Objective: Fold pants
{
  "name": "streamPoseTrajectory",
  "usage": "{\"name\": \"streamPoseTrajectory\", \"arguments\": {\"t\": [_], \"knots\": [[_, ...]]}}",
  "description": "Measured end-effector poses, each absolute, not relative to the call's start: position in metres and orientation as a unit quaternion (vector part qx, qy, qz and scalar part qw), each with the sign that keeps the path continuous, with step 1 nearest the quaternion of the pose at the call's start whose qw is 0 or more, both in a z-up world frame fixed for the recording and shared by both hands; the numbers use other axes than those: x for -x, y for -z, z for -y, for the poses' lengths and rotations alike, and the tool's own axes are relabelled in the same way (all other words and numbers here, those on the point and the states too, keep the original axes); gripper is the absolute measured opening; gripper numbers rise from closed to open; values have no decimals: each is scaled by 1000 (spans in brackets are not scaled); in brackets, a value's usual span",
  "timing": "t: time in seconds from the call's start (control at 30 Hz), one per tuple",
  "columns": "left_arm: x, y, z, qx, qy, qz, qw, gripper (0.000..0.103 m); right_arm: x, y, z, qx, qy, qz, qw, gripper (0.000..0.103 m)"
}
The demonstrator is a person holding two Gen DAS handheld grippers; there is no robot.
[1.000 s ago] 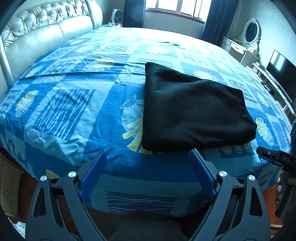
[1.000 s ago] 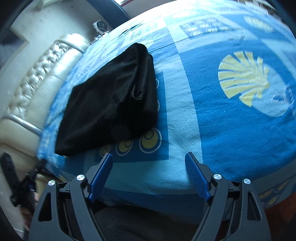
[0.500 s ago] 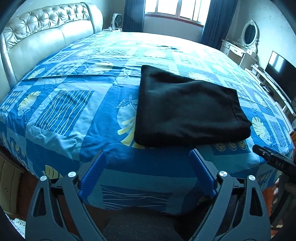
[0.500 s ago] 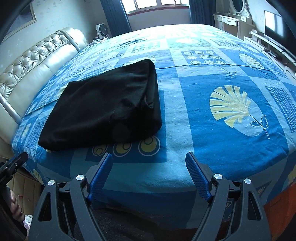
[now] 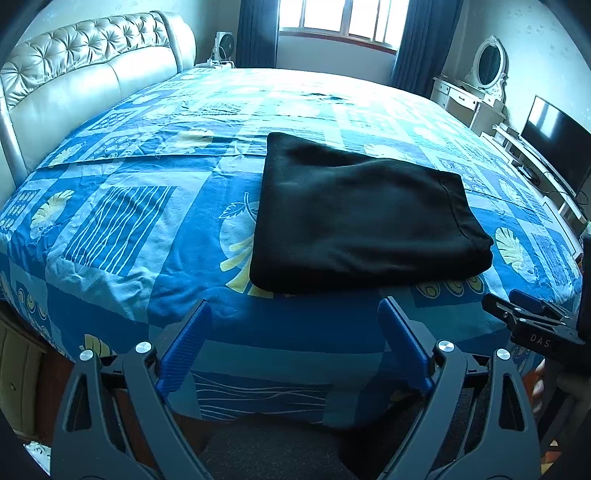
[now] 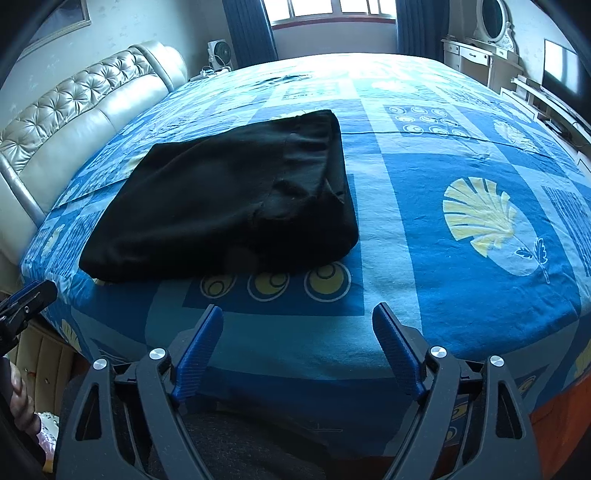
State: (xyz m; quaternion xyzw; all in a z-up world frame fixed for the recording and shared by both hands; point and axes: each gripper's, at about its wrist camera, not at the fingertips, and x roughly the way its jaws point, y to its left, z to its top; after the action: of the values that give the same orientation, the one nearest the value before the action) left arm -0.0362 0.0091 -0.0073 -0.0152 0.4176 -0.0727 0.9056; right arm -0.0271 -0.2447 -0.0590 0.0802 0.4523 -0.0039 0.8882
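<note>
The black pants (image 5: 362, 218) lie folded into a thick rectangle on the blue patterned bedspread (image 5: 122, 206), near the bed's front edge. They also show in the right wrist view (image 6: 229, 206), left of centre. My left gripper (image 5: 295, 314) is open and empty, held off the bed's front edge, apart from the pants. My right gripper (image 6: 297, 314) is open and empty, also off the front edge, to the right of the pants. The right gripper's tip (image 5: 524, 317) shows at the right in the left wrist view. The left gripper's tip (image 6: 26, 299) shows at the left in the right wrist view.
A padded cream headboard (image 5: 74, 85) runs along the bed's left side. A window with dark curtains (image 5: 340, 18) is at the back. A white dressing table with mirror (image 5: 476, 85) and a television (image 5: 554, 147) stand to the right. A small fan (image 6: 218, 53) sits by the headboard.
Both grippers have drawn back and risen from the bed, so more of the room shows. The right view has levelled out. The pants have not moved.
</note>
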Motion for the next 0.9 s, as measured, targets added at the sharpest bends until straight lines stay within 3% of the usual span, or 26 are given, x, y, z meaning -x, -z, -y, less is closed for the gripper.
{"name": "streamPoseTrajectory", "arguments": {"t": [0.27, 0.9], "knots": [[34, 11, -9, 14, 63, -423, 904, 96, 27, 61, 241, -75, 6, -455, 887, 84], [40, 7, -2, -13, 58, -400, 915, 97, 28, 63, 239, -74, 2, -458, 886, 84]]}}
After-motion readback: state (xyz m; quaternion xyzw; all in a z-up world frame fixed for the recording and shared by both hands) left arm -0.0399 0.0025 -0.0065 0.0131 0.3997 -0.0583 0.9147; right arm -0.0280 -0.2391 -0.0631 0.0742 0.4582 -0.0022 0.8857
